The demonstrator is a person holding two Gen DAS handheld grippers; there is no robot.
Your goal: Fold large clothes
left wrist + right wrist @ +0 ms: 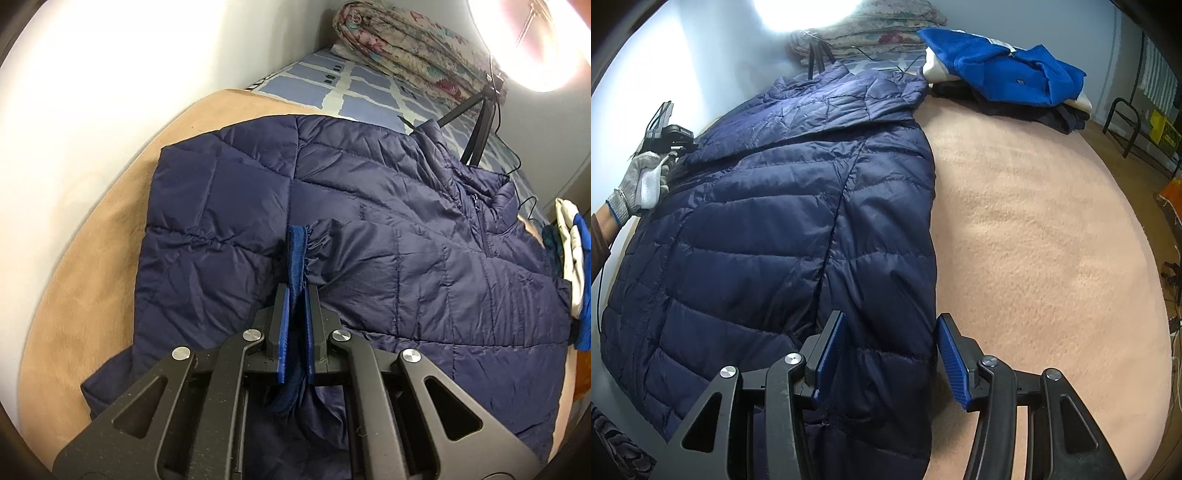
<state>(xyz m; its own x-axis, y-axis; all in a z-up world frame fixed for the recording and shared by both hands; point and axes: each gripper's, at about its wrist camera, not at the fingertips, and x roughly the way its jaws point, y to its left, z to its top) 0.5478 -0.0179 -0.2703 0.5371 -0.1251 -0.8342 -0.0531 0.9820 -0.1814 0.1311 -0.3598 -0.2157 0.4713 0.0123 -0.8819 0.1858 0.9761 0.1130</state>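
Observation:
A navy quilted puffer jacket (pixel 369 221) lies spread on a tan blanket (pixel 92 295), collar toward the far end. My left gripper (pixel 298 288) is shut on the jacket's blue-lined sleeve cuff (pixel 297 251), and the sleeve lies folded across the jacket's body. In the right wrist view the same jacket (pixel 775 221) fills the left half. My right gripper (pixel 892 317) stands open over the jacket's near right edge, one finger above the fabric and the other above the blanket (pixel 1034 221). A gloved hand (pixel 642 181) shows at the far left.
A folded blue fleece on a pile of dark clothes (pixel 997 70) sits at the blanket's far right. A rolled floral quilt (pixel 406 48), a black tripod (pixel 476 122) and a bright lamp (pixel 535 37) stand beyond the collar. A wall runs along the left. A dark metal frame (pixel 1126 125) stands on the floor at right.

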